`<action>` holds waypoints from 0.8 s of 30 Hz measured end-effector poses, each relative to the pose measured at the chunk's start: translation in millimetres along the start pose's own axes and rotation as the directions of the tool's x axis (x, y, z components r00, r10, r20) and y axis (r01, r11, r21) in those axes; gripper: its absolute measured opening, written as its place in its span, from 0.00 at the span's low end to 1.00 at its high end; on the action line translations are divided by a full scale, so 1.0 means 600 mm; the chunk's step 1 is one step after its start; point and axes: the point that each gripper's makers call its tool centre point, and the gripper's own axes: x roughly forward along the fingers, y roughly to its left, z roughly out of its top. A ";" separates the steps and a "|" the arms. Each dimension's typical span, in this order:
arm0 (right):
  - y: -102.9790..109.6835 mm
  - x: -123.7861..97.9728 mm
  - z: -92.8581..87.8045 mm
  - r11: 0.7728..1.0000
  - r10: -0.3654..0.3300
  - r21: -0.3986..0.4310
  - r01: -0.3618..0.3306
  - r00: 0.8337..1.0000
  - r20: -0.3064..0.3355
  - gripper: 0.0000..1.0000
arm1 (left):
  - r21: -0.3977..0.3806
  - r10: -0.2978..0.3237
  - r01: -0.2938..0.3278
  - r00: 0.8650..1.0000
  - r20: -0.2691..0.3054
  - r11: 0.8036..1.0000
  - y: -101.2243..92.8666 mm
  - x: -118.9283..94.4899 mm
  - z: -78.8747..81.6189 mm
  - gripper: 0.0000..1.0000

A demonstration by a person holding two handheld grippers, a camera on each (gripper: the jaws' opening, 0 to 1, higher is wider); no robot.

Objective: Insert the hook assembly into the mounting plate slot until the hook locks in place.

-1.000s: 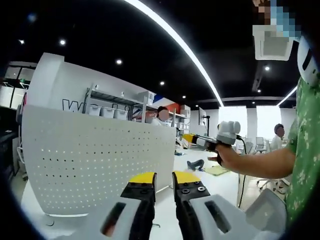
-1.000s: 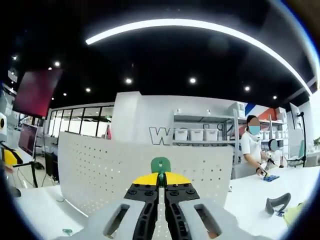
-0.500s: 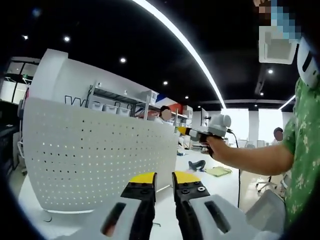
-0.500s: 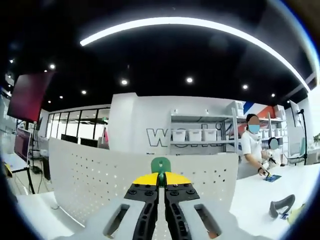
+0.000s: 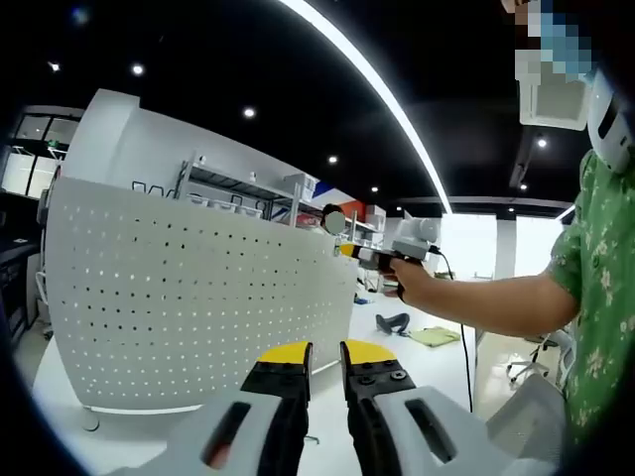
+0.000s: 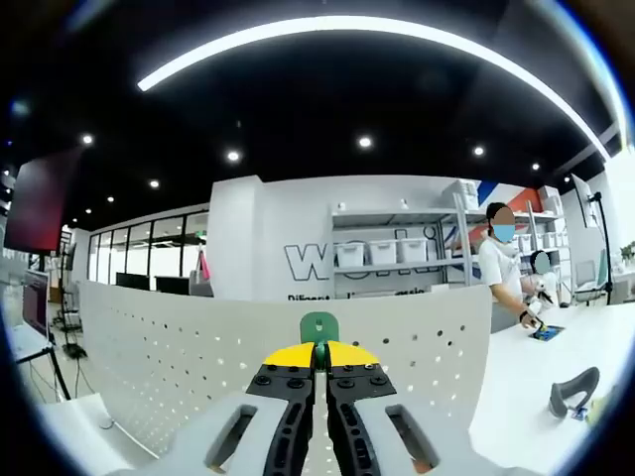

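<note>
The mounting plate [image 5: 189, 297], a white perforated panel, stands upright on the white table [image 5: 417, 362]. My left gripper [image 5: 324, 349] sits low in front of it, its yellow-tipped jaws slightly parted with nothing between them. In the left gripper view a hand holds my right gripper [image 5: 349, 250] level with the plate's upper right edge. In the right gripper view the right gripper [image 6: 318, 349] is shut on a green hook [image 6: 318, 326], whose rounded top sticks up above the jaws. The plate [image 6: 179, 347] spreads wide just behind the hook.
A person in a green patterned shirt [image 5: 600, 297] stands at the right, arm stretched out. A dark curved object [image 6: 573, 389] and a yellowish sheet [image 5: 434, 337] lie on the table beyond. Shelves with white bins [image 6: 382, 253] and another person [image 6: 501, 273] are at the back.
In the left gripper view the hand with the right gripper has moved left and up, toward the plate's top edge. In the right gripper view the plate looms larger. The hook stays gripped.
</note>
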 end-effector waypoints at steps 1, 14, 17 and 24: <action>-0.001 0.005 -0.001 1.000 -0.001 -0.003 0.001 1.000 -0.001 0.01 | 0.000 0.001 -0.001 1.000 -0.001 1.000 0.001 0.000 0.000 0.13; -0.001 0.030 -0.013 1.000 0.009 -0.020 -0.009 1.000 -0.015 0.01 | -0.013 0.010 -0.010 1.000 -0.011 1.000 0.010 0.007 -0.011 0.13; -0.003 0.033 -0.015 1.000 0.006 -0.020 -0.007 1.000 -0.016 0.01 | -0.014 0.012 -0.012 1.000 -0.009 1.000 0.012 0.008 -0.010 0.13; -0.003 0.039 -0.019 1.000 0.008 -0.022 -0.008 1.000 -0.019 0.01 | -0.011 0.027 -0.027 1.000 -0.016 1.000 0.016 0.010 -0.010 0.14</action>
